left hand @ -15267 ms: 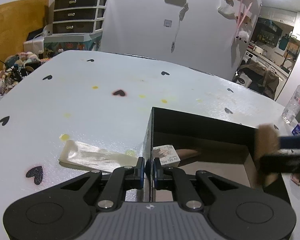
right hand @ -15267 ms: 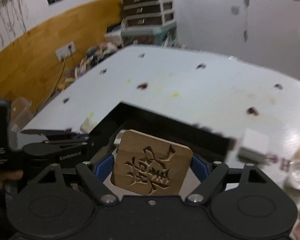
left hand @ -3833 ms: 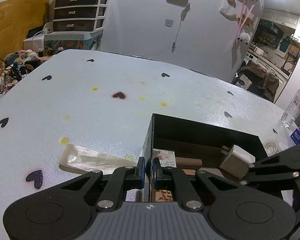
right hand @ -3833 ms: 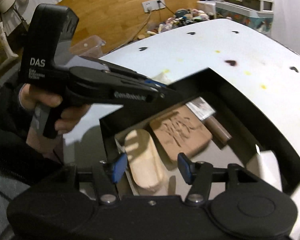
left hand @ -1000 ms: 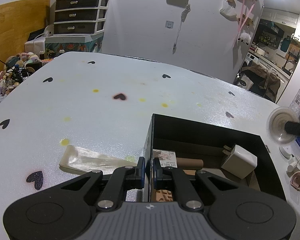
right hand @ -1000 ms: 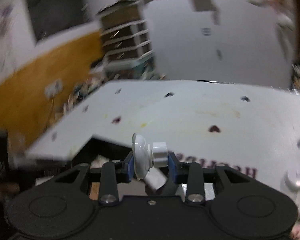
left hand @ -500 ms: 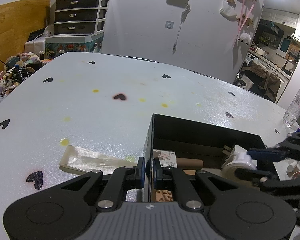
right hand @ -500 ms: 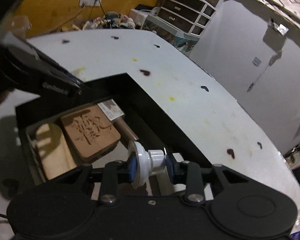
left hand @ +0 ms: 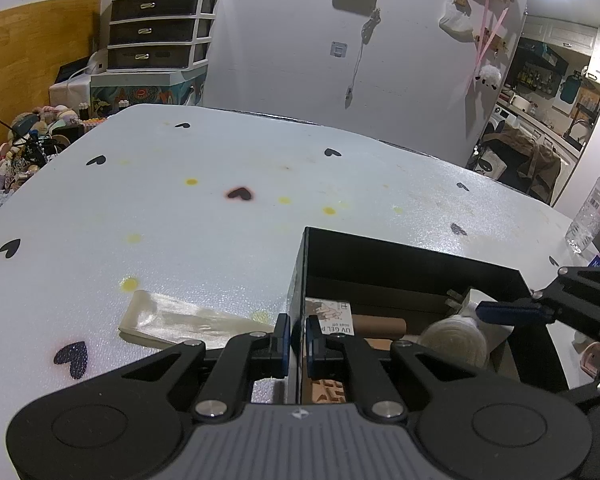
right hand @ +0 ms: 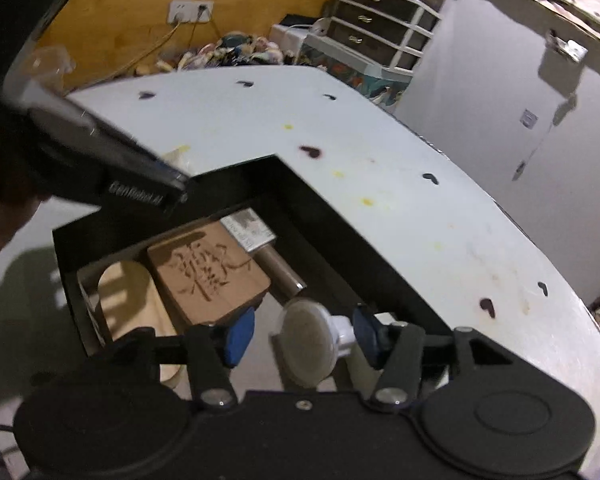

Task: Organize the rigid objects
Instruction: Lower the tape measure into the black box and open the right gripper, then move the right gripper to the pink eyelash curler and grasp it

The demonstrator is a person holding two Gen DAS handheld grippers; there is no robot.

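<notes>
L gripper (left hand: 297,340) clamped on near-left wall of black rectangular box (left hand: 400,252), prob. to steady it. R gripper (right hand: 300,334) opening over box's right end; white plastic suction cup w/ knob (right hand: 312,344) sits btwn its pads, being let go beside carved wooden block (right hand: 208,272).

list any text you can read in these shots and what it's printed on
"UV GEL P", cut off by the gripper finger: on the white label card in the black box.
"GenRobot.AI", blurred: on the side of the left gripper.
A carved character, not legible to me: on the wooden block.
Bottle label: too small to read.
</notes>
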